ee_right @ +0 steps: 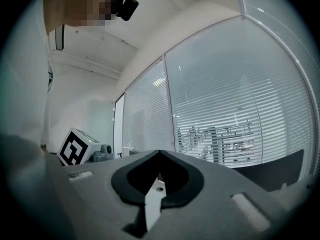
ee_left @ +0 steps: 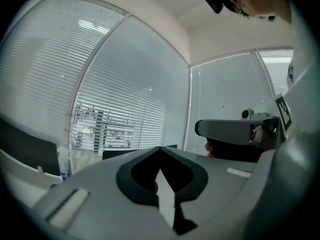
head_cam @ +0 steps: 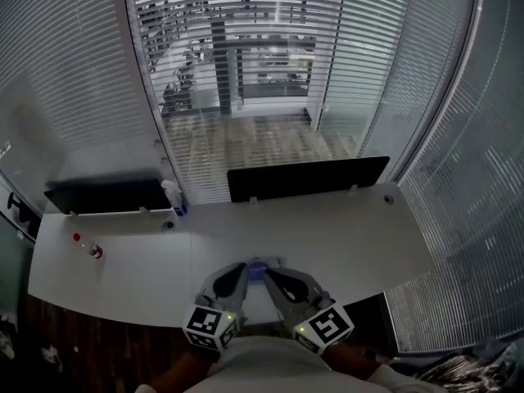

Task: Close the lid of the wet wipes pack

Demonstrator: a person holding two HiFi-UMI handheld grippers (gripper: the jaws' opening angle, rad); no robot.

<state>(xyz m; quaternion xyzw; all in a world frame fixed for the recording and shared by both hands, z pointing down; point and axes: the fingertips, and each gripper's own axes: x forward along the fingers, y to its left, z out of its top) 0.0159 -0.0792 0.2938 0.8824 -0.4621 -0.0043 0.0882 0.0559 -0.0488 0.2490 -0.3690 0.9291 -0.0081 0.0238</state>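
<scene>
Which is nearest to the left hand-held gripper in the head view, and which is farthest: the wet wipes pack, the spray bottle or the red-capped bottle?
From the left hand-held gripper:
1. Wet wipes pack, just right of its tip, at the near edge of the desk.
2. Spray bottle, at the back edge, to the left.
3. Red-capped bottle, far left.

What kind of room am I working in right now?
Most likely an office. A long white desk carries low black divider screens along its back edge, and the glass walls around it are covered with slatted blinds, with what looks like more furniture beyond.
</scene>
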